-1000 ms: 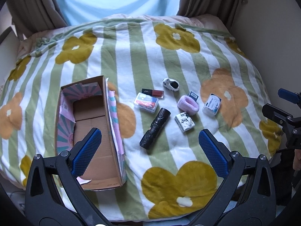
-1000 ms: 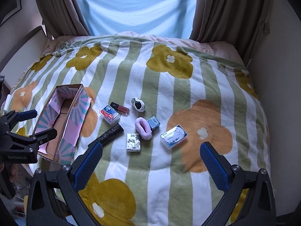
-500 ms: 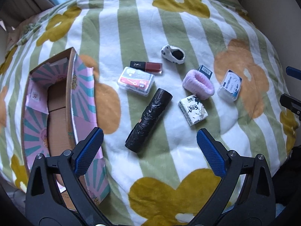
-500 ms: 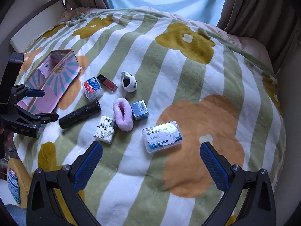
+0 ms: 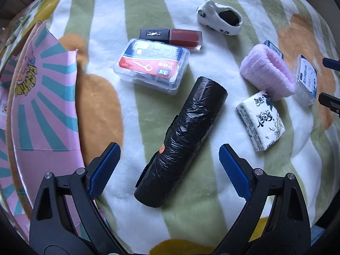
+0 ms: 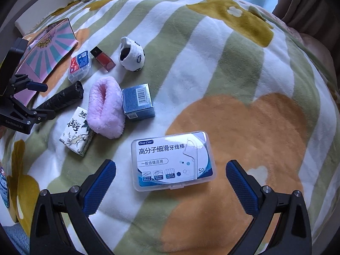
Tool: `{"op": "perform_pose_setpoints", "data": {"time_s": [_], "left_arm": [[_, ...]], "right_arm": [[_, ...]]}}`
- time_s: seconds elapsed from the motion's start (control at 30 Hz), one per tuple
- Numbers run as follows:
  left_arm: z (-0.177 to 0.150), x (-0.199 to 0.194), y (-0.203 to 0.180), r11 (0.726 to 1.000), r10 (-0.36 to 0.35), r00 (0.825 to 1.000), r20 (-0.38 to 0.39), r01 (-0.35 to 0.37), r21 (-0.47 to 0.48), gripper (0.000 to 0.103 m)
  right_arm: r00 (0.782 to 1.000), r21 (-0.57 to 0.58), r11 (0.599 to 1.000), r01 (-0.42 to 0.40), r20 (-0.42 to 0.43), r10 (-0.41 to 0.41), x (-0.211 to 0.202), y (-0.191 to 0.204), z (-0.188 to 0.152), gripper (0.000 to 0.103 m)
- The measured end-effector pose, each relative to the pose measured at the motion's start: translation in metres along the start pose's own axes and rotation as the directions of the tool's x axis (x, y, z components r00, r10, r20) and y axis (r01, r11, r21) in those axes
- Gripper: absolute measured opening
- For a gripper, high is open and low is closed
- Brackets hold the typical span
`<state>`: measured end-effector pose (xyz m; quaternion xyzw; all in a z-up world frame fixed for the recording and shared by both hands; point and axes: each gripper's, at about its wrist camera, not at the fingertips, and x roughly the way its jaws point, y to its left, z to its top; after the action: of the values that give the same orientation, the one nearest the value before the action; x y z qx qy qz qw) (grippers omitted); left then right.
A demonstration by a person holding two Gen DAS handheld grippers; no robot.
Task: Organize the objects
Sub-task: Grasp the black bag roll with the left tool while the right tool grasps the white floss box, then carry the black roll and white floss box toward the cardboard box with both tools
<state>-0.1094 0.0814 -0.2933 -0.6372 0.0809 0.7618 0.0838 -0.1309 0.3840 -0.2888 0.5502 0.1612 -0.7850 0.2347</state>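
Both tools lowered, left tool (image 5: pixel 169 157) narrowing over bag roll (image 5: pixel 180 142), right tool (image 6: pixel 171 177) wide, floss box (image 6: pixel 173 162) between.

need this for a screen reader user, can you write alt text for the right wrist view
The open right gripper hovers over a clear floss pick box on a flowered striped blanket. Beyond it lie a blue carton, pink fluffy band, tissue pack and panda sock.

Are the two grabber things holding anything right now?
No, nothing is held. The left gripper has been closing its jaws, open around the black bag roll without touching. The right gripper is open around the floss pick box.
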Motion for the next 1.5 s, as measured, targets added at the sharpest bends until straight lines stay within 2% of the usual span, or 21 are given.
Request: {"op": "perform_pose_setpoints", "data": {"time_s": [0.07,0.13,0.17,0.27,0.3,0.33,0.43,0.57,0.83,0.97,1.07,1.17,1.2,1.27,1.3,1.37,1.5], "left_arm": [[0.000,0.008,0.003,1.000,-0.010,1.000,-0.015,0.010,0.008,0.085],[-0.001,0.015,0.006,0.999,-0.030,0.999,-0.035,0.031,0.013,0.073],[-0.002,0.019,0.007,0.999,-0.051,0.998,-0.044,0.052,0.013,0.071],[-0.002,0.022,0.010,0.997,-0.075,0.996,-0.042,0.077,0.031,0.061],[-0.002,0.022,0.010,0.996,-0.083,0.996,-0.041,0.084,0.041,0.052],[-0.002,0.022,0.009,0.994,-0.092,0.995,-0.044,0.094,0.054,0.045],[-0.001,0.020,0.005,0.992,-0.091,0.995,-0.051,0.095,0.087,0.037],[-0.003,0.018,0.002,0.990,-0.083,0.996,-0.043,0.087,0.106,0.034],[-0.004,0.009,0.009,0.992,-0.101,0.995,-0.021,0.102,0.069,0.031],[-0.002,-0.003,0.013,0.993,-0.115,0.993,0.004,0.114,0.040,0.031],[0.000,-0.014,0.031,0.991,-0.133,0.990,0.035,0.133,0.013,0.031],[0.012,-0.042,0.045,0.989,-0.148,0.987,0.067,0.150,-0.017,0.031],[0.009,-0.053,0.043,0.987,-0.152,0.985,0.079,0.155,-0.029,0.031],[0.007,-0.071,0.009,0.986,-0.156,0.982,0.104,0.161,-0.048,0.031],[0.004,-0.077,0.014,0.984,-0.159,0.980,0.117,0.166,-0.057,0.031],[0.016,-0.089,-0.006,0.981,-0.166,0.975,0.145,0.178,-0.080,0.031],[0.025,-0.114,-0.023,0.968,-0.182,0.962,0.203,0.211,-0.133,0.031]], "right_arm": [[1.000,-0.007,1.000,-0.013,-0.007,0.013,0.007,-0.002,0.002,0.103],[1.000,-0.011,1.000,-0.025,-0.018,0.025,0.013,-0.004,0.003,0.103],[0.999,-0.013,0.999,-0.032,-0.022,0.032,0.016,-0.005,0.003,0.103],[0.998,-0.024,0.999,-0.044,-0.039,0.043,0.023,-0.007,0.004,0.102],[0.998,-0.030,0.999,-0.044,-0.046,0.042,0.025,-0.007,0.004,0.098],[0.998,-0.035,0.998,-0.045,-0.056,0.043,0.027,-0.006,0.003,0.088],[0.998,-0.051,0.998,-0.030,-0.055,0.027,0.027,-0.004,0.002,0.088],[0.999,-0.055,0.998,-0.012,-0.053,0.009,0.024,-0.002,-0.001,0.088],[0.999,-0.013,1.000,0.008,-0.051,-0.009,0.011,0.001,0.001,0.088],[0.999,0.047,0.999,0.024,-0.041,-0.022,-0.006,0.001,0.008,0.088],[0.999,0.105,0.994,0.036,-0.029,-0.033,-0.024,0.006,0.014,0.088],[0.999,0.177,0.983,0.049,-0.014,-0.047,-0.051,0.035,0.025,0.088],[0.999,0.207,0.977,0.053,-0.011,-0.052,-0.061,0.037,0.027,0.088],[0.998,0.271,0.961,0.057,-0.002,-0.059,-0.081,0.046,0.030,0.088],[0.998,0.303,0.952,0.055,0.008,-0.060,-0.090,0.055,0.035,0.088],[0.997,0.353,0.934,0.057,0.019,-0.068,-0.110,0.063,0.040,0.088],[0.994,0.425,0.902,0.080,0.033,-0.104,-0.150,0.083,0.047,0.088]]}}
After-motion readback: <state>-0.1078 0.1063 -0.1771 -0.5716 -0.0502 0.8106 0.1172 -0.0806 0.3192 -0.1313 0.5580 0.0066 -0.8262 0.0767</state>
